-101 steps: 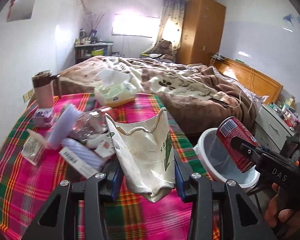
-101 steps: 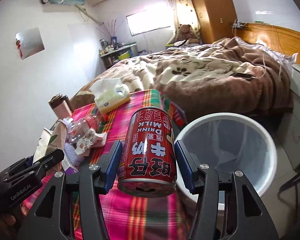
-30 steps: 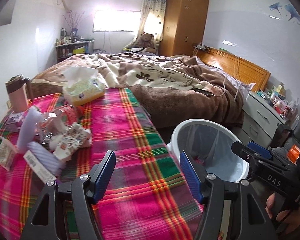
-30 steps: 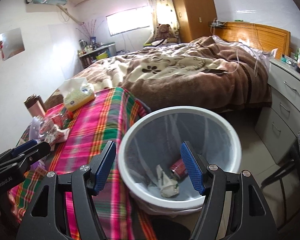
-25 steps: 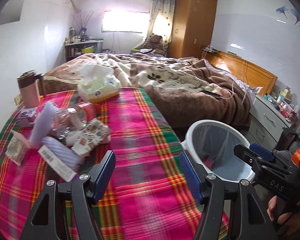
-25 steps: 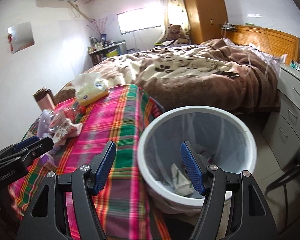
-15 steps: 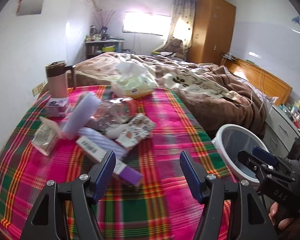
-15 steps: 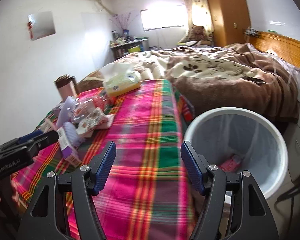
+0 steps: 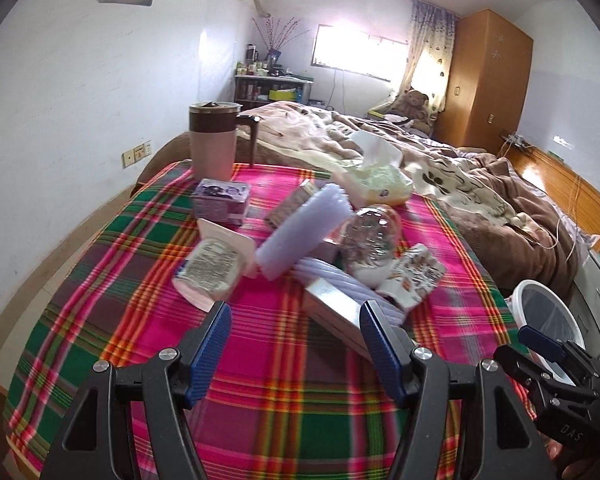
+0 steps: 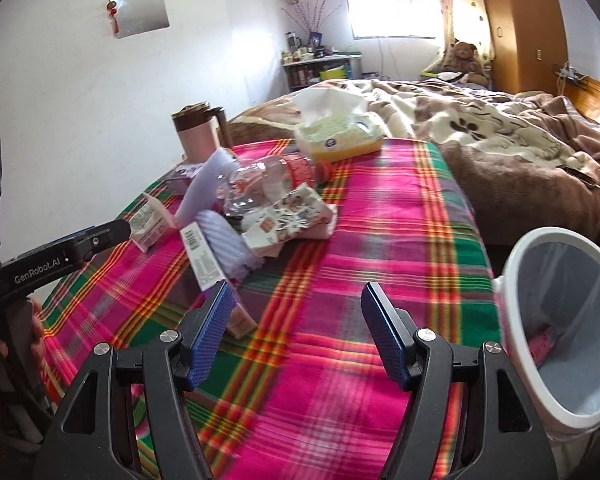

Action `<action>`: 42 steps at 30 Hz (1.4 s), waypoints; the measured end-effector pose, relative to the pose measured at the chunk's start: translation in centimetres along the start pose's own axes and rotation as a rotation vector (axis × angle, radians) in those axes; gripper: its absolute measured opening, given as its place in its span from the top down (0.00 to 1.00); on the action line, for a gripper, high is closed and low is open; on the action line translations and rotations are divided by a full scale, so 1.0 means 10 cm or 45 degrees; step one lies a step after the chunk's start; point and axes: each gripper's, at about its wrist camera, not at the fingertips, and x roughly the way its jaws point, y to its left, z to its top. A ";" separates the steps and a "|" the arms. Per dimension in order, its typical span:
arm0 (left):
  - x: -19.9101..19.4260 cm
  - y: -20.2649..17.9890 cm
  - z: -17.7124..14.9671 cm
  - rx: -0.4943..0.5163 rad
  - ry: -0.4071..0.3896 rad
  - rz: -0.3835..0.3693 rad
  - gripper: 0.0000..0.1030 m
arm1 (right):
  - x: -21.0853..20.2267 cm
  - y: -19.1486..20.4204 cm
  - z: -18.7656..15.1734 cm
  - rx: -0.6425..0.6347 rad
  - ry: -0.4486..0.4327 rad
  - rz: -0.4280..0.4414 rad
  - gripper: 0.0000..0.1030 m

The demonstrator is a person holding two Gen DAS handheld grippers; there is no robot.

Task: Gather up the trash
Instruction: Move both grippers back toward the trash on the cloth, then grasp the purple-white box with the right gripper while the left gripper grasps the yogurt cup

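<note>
Your left gripper [image 9: 295, 342]: jaws apart, empty, angled down over plaid cloth [image 9: 148, 328]. Trash pile just ahead of the jaws: foil-faced carton [image 9: 334, 314] nearest, by right jaw, crushed bottle [image 9: 370, 240] and printed wrapper [image 9: 414, 276] beyond. Your right gripper [image 10: 295, 336]: jaws apart, empty, tilted down. White bin [image 10: 516, 300] right of right jaw, something pink inside. Most trash uncollected.

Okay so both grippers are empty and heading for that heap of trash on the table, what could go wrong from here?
The heap is tangled: the clear bottle leans on the purple roll and the printed wrapper, so pulling one may scatter the rest.

The pink mug and tissue pack stand close behind and could be knocked.

The bin sits off the table's edge; drops may miss.
</note>
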 end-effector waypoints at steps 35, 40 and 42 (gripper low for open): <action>1.12 0.65 0.31 -0.028 0.239 0.044 0.36 | 0.80 0.69 0.11 -0.186 0.273 0.147 0.72; 1.16 0.62 0.33 -0.002 0.235 0.054 0.36 | 0.82 0.66 0.12 -0.173 0.276 0.137 0.72; 1.17 0.61 0.34 0.002 0.236 0.041 0.37 | 0.81 0.64 0.12 -0.164 0.273 0.136 0.72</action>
